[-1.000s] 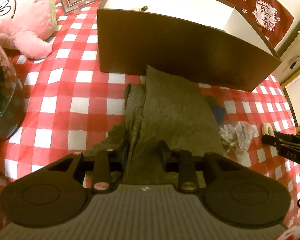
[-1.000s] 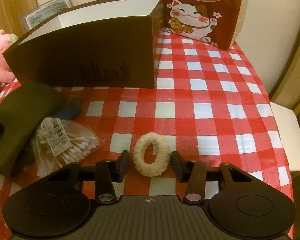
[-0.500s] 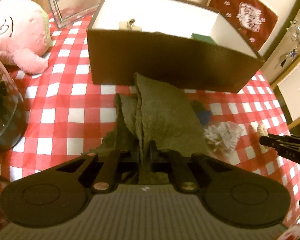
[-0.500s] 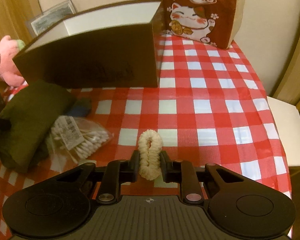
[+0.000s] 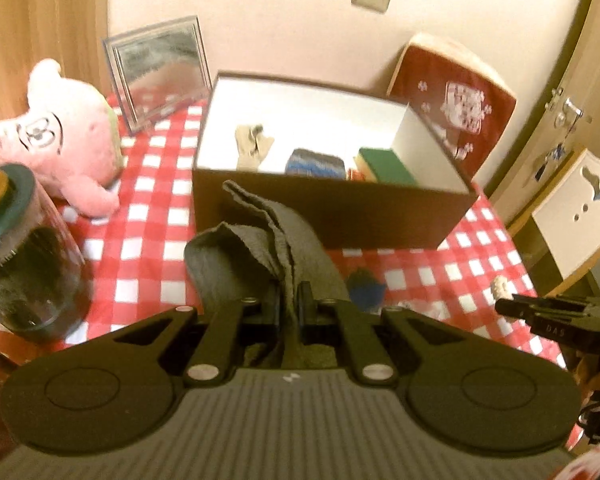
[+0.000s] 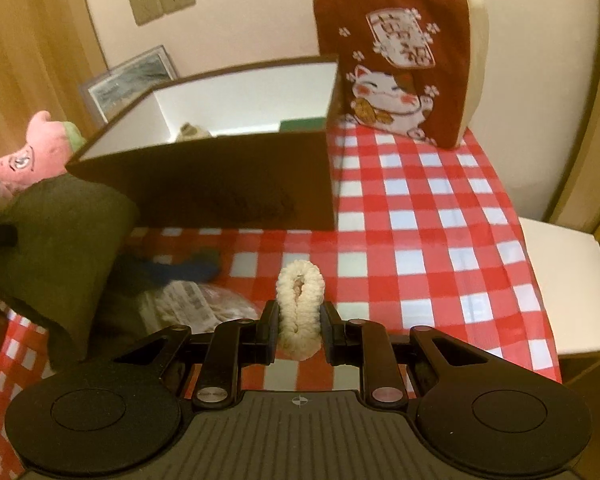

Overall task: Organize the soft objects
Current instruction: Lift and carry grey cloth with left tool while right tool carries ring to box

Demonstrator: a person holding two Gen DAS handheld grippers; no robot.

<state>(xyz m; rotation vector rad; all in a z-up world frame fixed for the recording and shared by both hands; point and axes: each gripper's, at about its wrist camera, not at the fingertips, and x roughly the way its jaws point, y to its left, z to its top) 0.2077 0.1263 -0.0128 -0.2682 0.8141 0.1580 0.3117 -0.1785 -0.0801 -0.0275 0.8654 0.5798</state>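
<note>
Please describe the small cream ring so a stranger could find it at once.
Find the brown box on the checked cloth. In front of it, the right gripper pinches a fluffy cream scrunchie, squeezed narrow. Nothing nearby is ring-shaped.

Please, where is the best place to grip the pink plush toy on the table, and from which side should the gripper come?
Probably its short rounded leg, coming from above: the pink plush toy lies on the tablecloth, and its body looks too bulky for the jaws.
</note>
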